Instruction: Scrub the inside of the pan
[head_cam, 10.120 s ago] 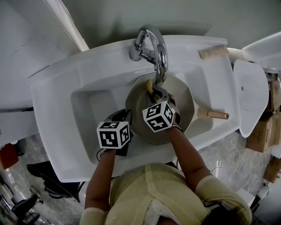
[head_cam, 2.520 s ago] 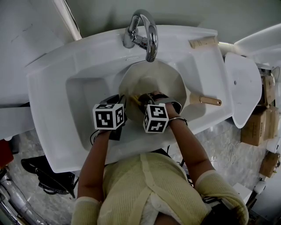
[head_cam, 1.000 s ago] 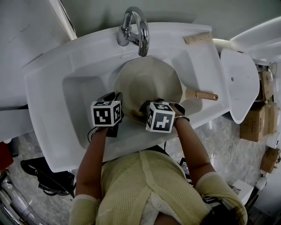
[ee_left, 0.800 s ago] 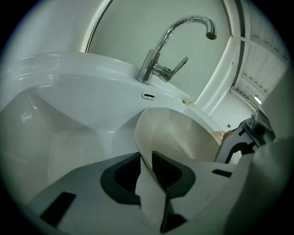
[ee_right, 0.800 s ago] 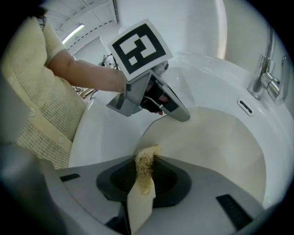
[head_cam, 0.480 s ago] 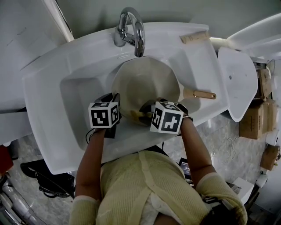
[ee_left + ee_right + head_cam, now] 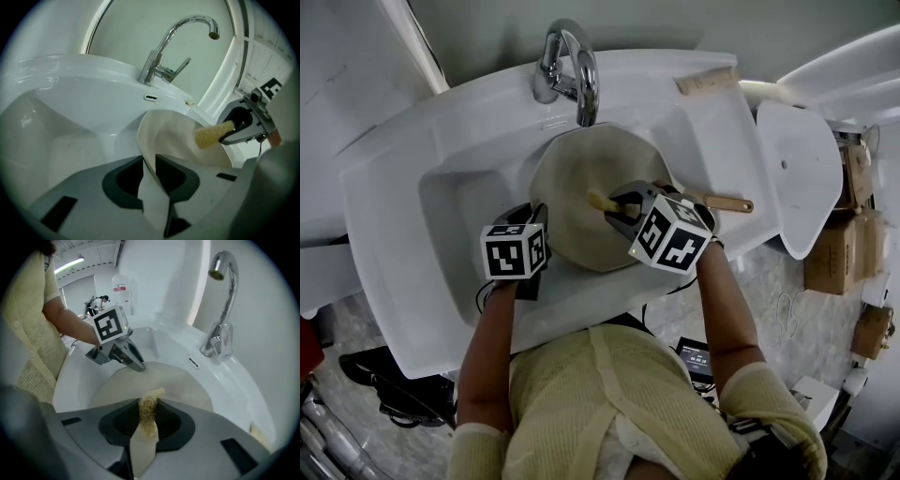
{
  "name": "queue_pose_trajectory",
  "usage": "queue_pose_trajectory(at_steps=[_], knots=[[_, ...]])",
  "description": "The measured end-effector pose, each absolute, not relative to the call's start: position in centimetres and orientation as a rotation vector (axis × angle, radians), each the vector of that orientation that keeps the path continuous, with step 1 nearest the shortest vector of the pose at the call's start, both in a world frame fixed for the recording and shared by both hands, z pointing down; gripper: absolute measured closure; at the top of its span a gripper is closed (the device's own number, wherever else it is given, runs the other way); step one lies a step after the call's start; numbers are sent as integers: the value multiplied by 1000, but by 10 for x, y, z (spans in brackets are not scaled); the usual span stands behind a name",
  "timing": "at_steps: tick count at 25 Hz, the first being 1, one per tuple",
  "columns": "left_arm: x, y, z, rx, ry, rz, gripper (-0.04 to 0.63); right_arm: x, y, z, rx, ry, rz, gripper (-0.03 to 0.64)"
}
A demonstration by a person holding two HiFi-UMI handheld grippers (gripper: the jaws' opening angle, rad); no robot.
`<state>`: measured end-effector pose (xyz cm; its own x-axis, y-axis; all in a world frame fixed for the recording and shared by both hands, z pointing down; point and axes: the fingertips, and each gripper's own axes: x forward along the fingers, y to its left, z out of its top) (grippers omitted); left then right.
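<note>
**Pan Rim Pinched on the Left, Scrubber Clamped on the Right**

Both forearms reached forward over the near edge of the sink (image 7: pixel 441 206). The left gripper (image 7: pixel 149 176) angled down, its jaws closed on the pan's (image 7: pixel 572 173) near-left rim. The right gripper (image 7: pixel 147 420) pointed steeply down over the pan's right half, jaws squeezed tight on a yellow fibrous scrubber (image 7: pixel 598 199). The pan, pale beige inside, sat tilted in the basin below the faucet (image 7: pixel 572 61), its brown handle (image 7: pixel 727 203) pointing right.

Beige pan (image 7: pixel 572 202) in white sink (image 7: pixel 441 202) (handle (image 7: pixel 729 202) rightward)
</note>
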<state>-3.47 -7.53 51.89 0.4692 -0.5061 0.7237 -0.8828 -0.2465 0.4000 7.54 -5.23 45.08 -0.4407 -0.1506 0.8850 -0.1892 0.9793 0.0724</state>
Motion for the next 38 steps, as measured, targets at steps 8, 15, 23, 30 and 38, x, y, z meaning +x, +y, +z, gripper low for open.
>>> queue_pose_trajectory(at_steps=[8, 15, 23, 30, 38], knots=[[-35, -75, 519, 1898, -1159, 581, 475, 110, -117, 450, 548, -1918, -110, 529], [-34, -75, 520, 1892, -1152, 576, 475, 134, -145, 469, 648, -1748, -282, 529], [-34, -75, 519, 1887, -1145, 567, 475, 145, -155, 487, 612, -1583, -458, 529], [-34, -75, 520, 1883, -1125, 550, 474, 145, -151, 507, 551, -1510, -446, 529], [-34, -75, 521, 1875, -1119, 540, 474, 148, -139, 527, 479, -1440, -393, 529]])
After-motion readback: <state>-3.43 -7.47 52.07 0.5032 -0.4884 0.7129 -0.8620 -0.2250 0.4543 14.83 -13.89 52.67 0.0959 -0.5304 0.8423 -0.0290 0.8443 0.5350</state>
